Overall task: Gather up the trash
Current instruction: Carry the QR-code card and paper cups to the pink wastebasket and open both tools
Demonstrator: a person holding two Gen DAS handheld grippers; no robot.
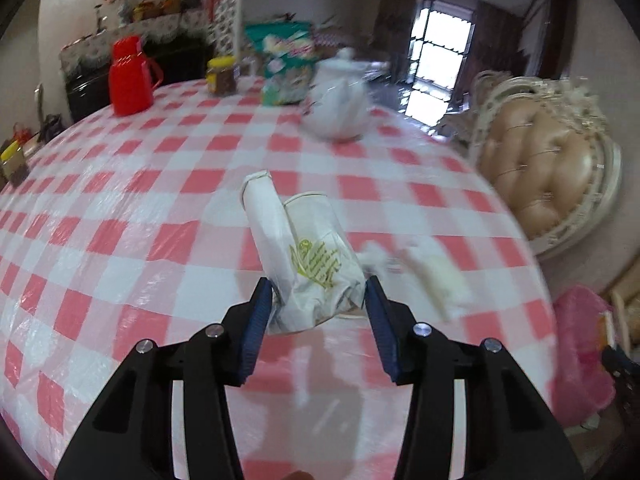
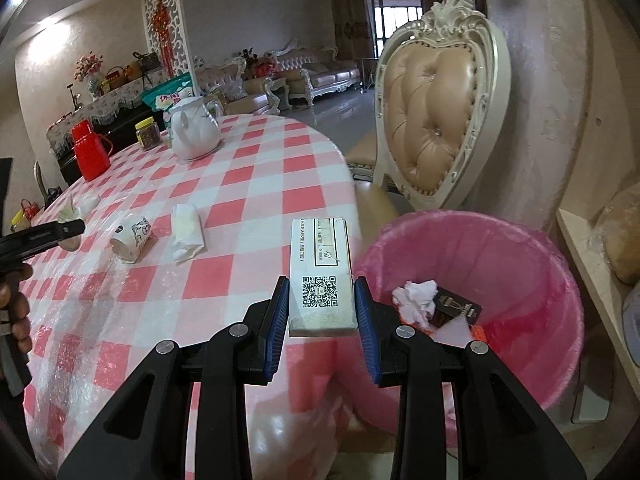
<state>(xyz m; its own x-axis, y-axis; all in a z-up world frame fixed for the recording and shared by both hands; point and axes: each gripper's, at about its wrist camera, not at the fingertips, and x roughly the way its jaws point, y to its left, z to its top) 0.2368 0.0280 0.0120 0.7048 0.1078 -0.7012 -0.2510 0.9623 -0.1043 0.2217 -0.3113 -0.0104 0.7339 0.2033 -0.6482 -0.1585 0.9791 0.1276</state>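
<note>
My left gripper (image 1: 319,290) is shut on a crumpled white paper bag with yellow print (image 1: 310,256) and holds it just above the checkered table (image 1: 120,208). A crumpled white tissue (image 1: 434,276) lies to its right. My right gripper (image 2: 321,294) is shut on a flat white box with a QR code (image 2: 321,276), near the table edge beside the pink-lined trash bin (image 2: 516,248). The bin holds a white paper wad (image 2: 414,298) and a dark packet (image 2: 456,308). A tipped paper cup (image 2: 130,238) and a folded tissue (image 2: 186,232) lie on the table.
A white teapot (image 2: 195,128), red thermos (image 2: 90,152), yellow-lidded jar (image 2: 148,134) and green packages (image 1: 286,68) stand at the table's far side. A padded chair (image 2: 432,120) stands behind the bin. A shelf (image 2: 600,272) is at the right.
</note>
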